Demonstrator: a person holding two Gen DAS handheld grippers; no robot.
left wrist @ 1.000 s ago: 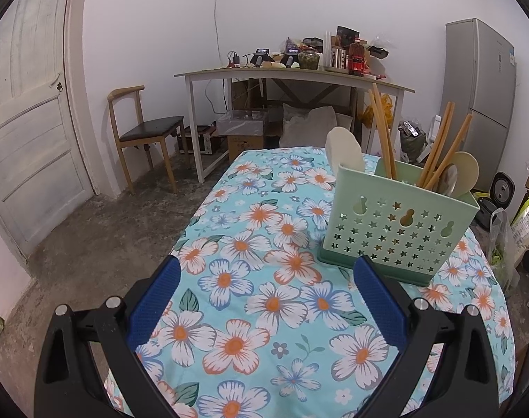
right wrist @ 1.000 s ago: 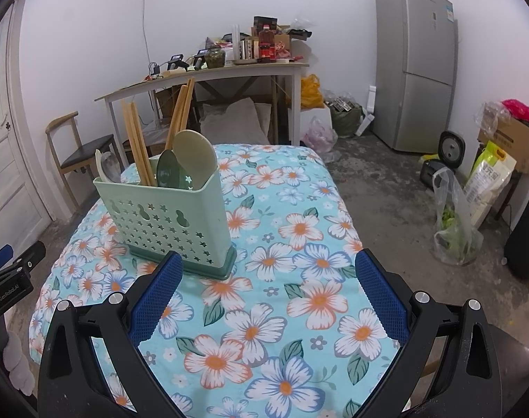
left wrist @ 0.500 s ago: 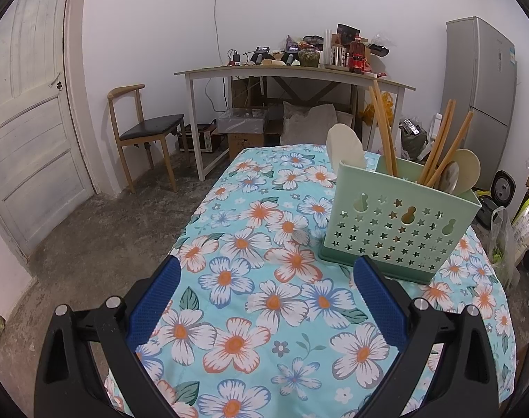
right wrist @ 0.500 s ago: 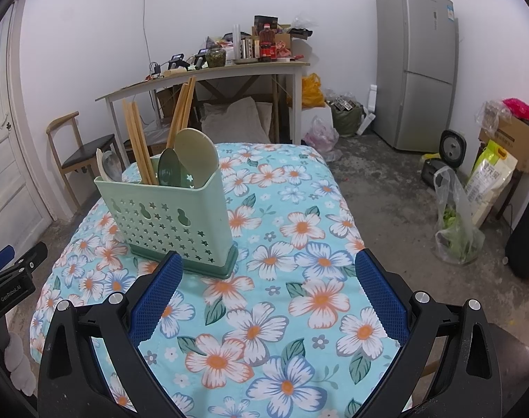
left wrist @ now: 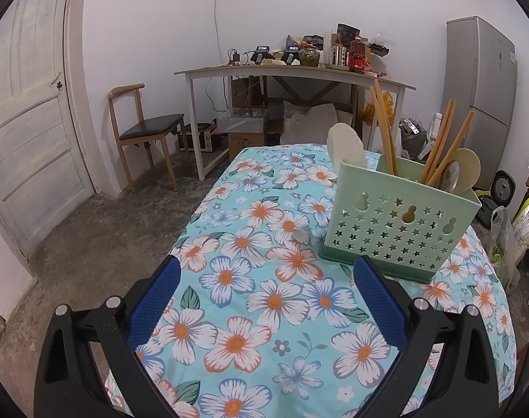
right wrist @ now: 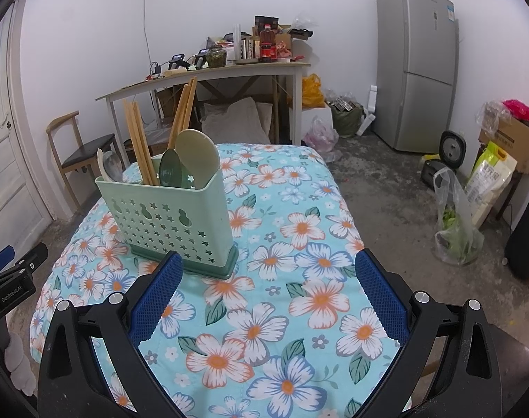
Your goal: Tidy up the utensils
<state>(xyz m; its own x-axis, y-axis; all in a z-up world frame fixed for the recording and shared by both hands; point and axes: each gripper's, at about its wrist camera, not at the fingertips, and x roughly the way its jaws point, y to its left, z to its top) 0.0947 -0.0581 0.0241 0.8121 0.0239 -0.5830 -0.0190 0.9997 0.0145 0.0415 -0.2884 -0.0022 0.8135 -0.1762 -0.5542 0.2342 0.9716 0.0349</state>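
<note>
Utensil caddy (right wrist: 173,219): pale green plastic, rectangular, walls punched w/ star + gourd-shaped holes, darker green drip base. Stands upright on the table (right wrist: 299,313), toward its left-middle in the right wrist view.

Contents, all upright/leaning: wooden chopsticks (right wrist: 139,142) in two bunches, round beige flat spoon (right wrist: 198,156), dark green spoon (right wrist: 170,170), shiny metal spoon (right wrist: 111,169) at the left end. Left wrist view shows one more pale spoon (left wrist: 344,146) at the caddy's near-left corner.

Tablecloth (left wrist: 264,296): quilted fabric, turquoise, white/orange flower print.

Left gripper (left wrist: 264,304): blue textured pads spread wide, nothing between them, hovering over cloth; its right pad just beside the caddy base. Right gripper (right wrist: 269,301): likewise wide apart, empty, left pad near the caddy base.

Bkgd: cluttered trestle table (right wrist: 208,73), wooden chair (left wrist: 142,129), grey fridge (right wrist: 417,66).
</note>
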